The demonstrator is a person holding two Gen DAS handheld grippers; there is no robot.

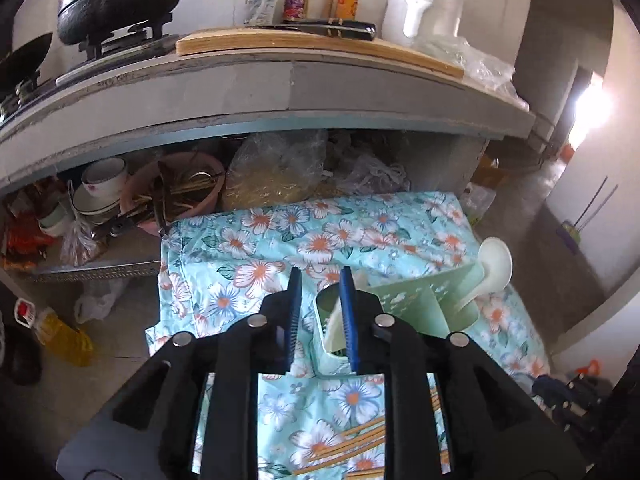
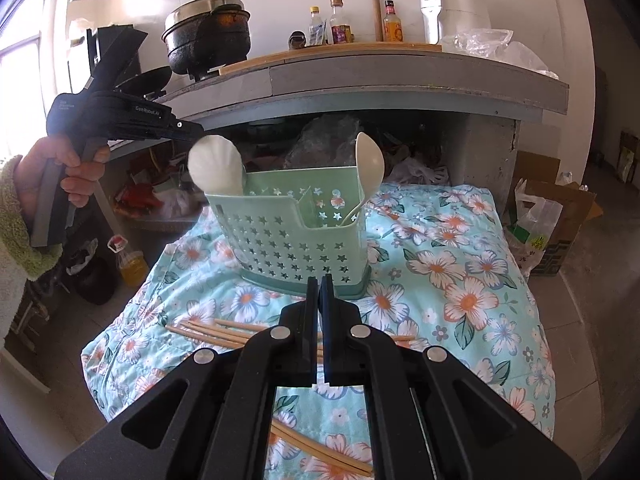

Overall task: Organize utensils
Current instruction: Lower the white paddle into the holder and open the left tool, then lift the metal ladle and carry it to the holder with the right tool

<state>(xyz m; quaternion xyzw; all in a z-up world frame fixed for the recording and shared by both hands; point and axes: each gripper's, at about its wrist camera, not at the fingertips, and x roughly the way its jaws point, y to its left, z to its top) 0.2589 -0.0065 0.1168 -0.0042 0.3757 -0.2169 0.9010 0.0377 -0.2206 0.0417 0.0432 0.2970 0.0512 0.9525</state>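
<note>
Sorting utensils: left gripper [image 1: 322, 280], jaws slightly parted and empty, beside the green caddy [image 2: 296, 236] holding two spoons [image 2: 218, 164] mid-tabletop; right gripper [image 2: 319, 280], jaws closed and empty, should open and pinch the chopsticks [image 2: 216, 334] near the front edge.

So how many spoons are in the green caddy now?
2. One white spoon stands at the caddy's left end, the other at its right end. None else visible inside.
</note>
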